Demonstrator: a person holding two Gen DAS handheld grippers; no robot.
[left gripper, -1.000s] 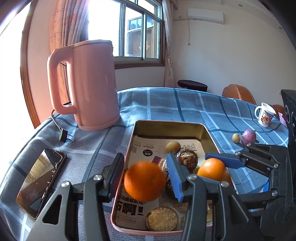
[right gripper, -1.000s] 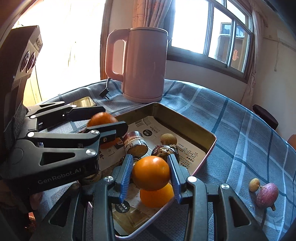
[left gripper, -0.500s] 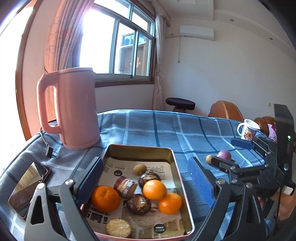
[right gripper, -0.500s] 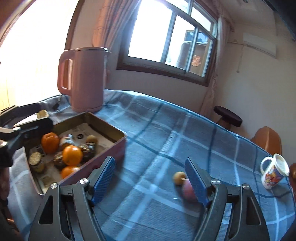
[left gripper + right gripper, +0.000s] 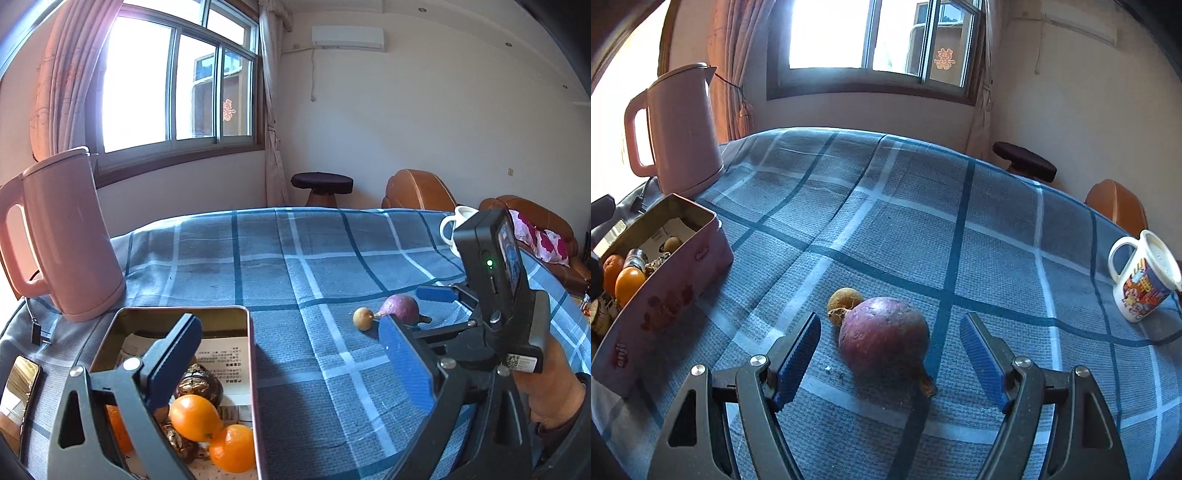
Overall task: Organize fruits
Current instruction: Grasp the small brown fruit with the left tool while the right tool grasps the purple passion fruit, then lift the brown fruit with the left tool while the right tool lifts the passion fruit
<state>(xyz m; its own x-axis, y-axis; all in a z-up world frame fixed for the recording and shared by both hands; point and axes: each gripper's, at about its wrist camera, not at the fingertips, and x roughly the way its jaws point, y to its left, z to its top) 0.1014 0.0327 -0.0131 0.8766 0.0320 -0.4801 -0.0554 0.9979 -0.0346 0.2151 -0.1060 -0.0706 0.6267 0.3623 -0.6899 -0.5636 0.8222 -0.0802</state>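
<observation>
On the counter (image 5: 923, 229), which is covered by a blue plaid cloth, a purple round fruit (image 5: 884, 338) is seen lying just ahead of the right gripper (image 5: 890, 354). A small tan fruit (image 5: 844, 301) lies at its far left side, touching it or very nearly so; a dry stalk appears to join the two, though this cannot be told for certain. The jaws of the right gripper have just been opening and are now spread, with the purple fruit in line with the gap but not pressed by either pad.

The left gripper (image 5: 291, 363) is held over the right edge of the pink tin (image 5: 255, 387), its jaws having just been opening as well; they are released and nothing is between them. Inside the tin, oranges (image 5: 194, 417) and dark wrapped items are lying on printed paper. A pink kettle (image 5: 66, 236) stands at the far left, and a printed mug (image 5: 1141, 284) at the right.

The purple fruit is judged to be firm-skinned and moderately light, with a rounded body likely to roll if nudged from one side. Its skin looks dull rather than glossy, so little slipping is expected against the ribbed pads. The widest part of the body, across its middle, is judged the best place for the hold; the dark stub at the near end should be avoided, being thin and probably brittle. The tan fruit is small and may be dragged along if it is in fact attached.
</observation>
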